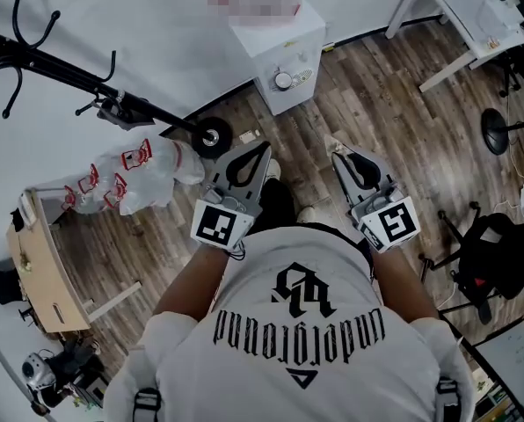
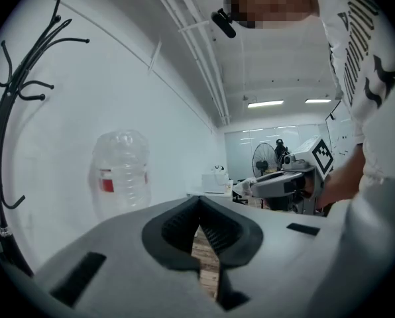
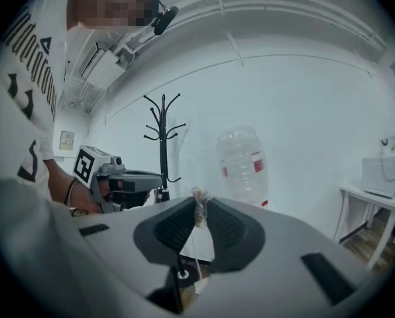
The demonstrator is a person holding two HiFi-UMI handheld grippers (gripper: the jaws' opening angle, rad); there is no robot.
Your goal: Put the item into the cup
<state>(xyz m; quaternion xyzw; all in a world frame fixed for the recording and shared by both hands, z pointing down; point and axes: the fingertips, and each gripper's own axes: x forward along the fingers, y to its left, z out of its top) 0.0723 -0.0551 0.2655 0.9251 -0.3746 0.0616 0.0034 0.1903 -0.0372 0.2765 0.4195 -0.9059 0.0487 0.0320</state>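
The person stands over a wooden floor [image 1: 376, 104], holding both tools out in front of a white printed shirt [image 1: 288, 341]. In the head view the two grippers lie side by side and apart. Both point toward twelve o'clock, the left at eleven o'clock of the chest and the right at one o'clock.

The left gripper [image 2: 199, 199] has its fingers [image 2: 174, 225] brought together at the tips with nothing between them. A sliver of floor shows through the gap lower down.

The right gripper [image 3: 201, 203] has its fingers [image 3: 232, 227] clamped on the item [image 3: 199, 209]. The item is a small, pale, crumpled thing pinched at the very tips. A thin thread runs from it down between the pads toward six o'clock. What the item is cannot be told.

In the right gripper view, a clear bottle [image 3: 242, 164] with a red label stands against the white wall at one o'clock of the pinched item. A black coat stand [image 3: 163, 144] rises at eleven o'clock. In the left gripper view the same bottle sits at ten o'clock of the closed tips. In the head view, a white cabinet [image 1: 280, 55] with a round dial stands on the floor at twelve o'clock, beyond both grippers.
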